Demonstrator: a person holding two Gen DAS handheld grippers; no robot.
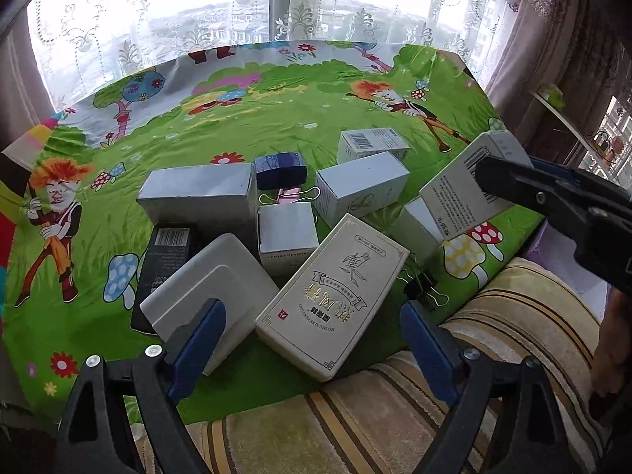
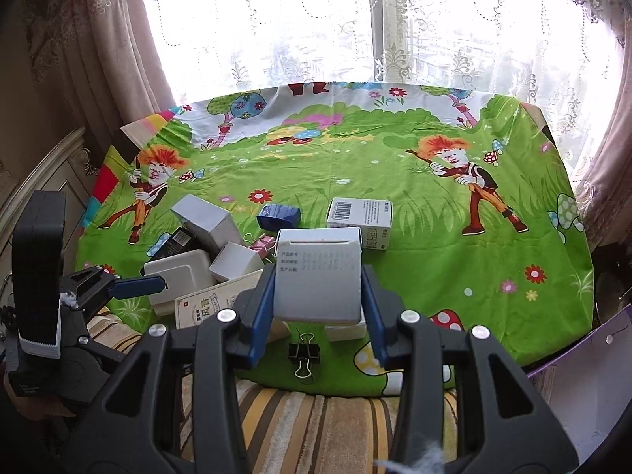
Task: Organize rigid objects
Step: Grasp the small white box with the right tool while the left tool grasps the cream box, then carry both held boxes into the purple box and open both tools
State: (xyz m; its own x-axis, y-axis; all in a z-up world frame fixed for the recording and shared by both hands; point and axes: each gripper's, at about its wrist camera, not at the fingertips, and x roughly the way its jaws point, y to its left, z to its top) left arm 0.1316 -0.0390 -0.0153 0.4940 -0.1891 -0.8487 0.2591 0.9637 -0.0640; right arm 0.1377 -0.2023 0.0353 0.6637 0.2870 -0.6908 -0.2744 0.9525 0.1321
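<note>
Several small boxes lie clustered on the green cartoon cloth point(image 1: 276, 118). Among them are a cream box with Chinese lettering point(image 1: 331, 296), a white rounded case point(image 1: 209, 288), a black box point(image 1: 166, 252) and a grey box point(image 1: 197, 193). My left gripper point(image 1: 312, 339) is open, with the near corner of the cream box between its fingers and neither pad touching it. My right gripper point(image 2: 318, 276) is shut on a white carton point(image 2: 316, 288) and holds it above the cloth. In the left wrist view that carton point(image 1: 458, 193) hangs at the right.
A barcode box point(image 2: 359, 217), a blue box point(image 2: 278, 215), a pink clip point(image 1: 290, 195) and a black binder clip point(image 2: 303, 355) lie around the pile. A striped plush cover point(image 2: 316, 426) borders the near edge. The lace-curtained window point(image 2: 355, 39) is behind. The cloth's right half point(image 2: 493, 256) is bare.
</note>
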